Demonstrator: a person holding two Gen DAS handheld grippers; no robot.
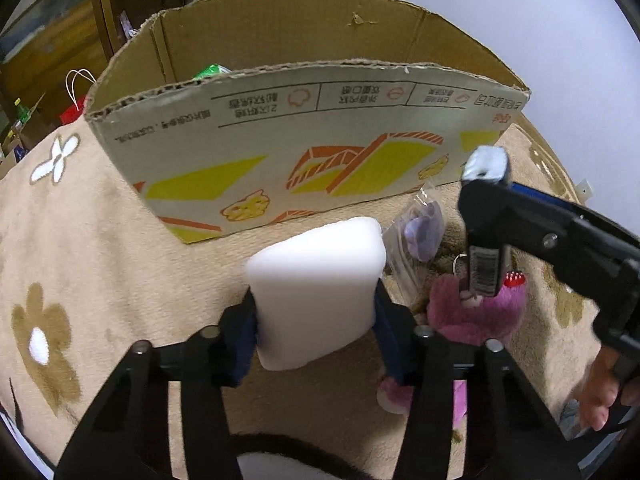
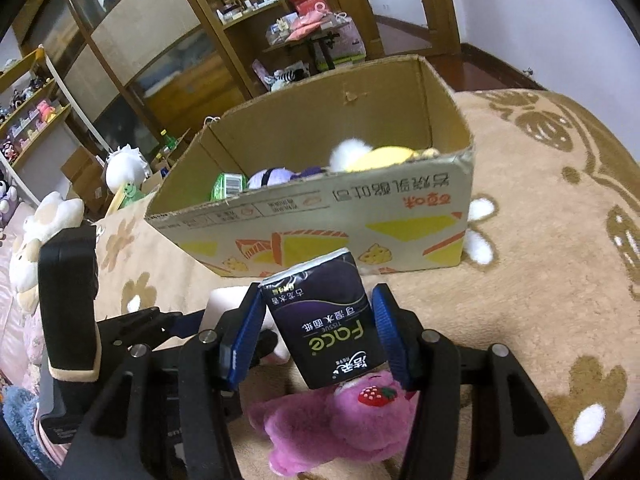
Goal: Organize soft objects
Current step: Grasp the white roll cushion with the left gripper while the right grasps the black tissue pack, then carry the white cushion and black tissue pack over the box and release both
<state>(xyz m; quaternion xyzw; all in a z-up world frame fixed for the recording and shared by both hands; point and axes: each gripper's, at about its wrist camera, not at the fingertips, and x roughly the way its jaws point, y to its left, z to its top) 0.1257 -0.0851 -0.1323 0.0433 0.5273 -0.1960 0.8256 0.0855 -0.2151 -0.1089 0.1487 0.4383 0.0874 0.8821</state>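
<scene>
My left gripper (image 1: pixel 316 300) is shut on a white sponge block (image 1: pixel 316 292), held above the beige blanket in front of the cardboard box (image 1: pixel 304 160). My right gripper (image 2: pixel 320 320) is shut on a dark tissue pack (image 2: pixel 324 320), held above a pink plush bear (image 2: pixel 340 428). In the left wrist view the right gripper (image 1: pixel 484 268) shows at the right with the tissue pack (image 1: pixel 482 272) over the bear (image 1: pixel 476 312). The box (image 2: pixel 360 216) holds several soft toys and a green pack (image 2: pixel 228 184).
A clear bag with a purple item (image 1: pixel 420 232) lies by the box front. The blanket (image 1: pixel 100 260) has flower patterns. Shelves (image 2: pixel 168 52) and plush toys (image 2: pixel 44 216) stand beyond the bed at the left. A red bag (image 1: pixel 74 114) sits behind the box.
</scene>
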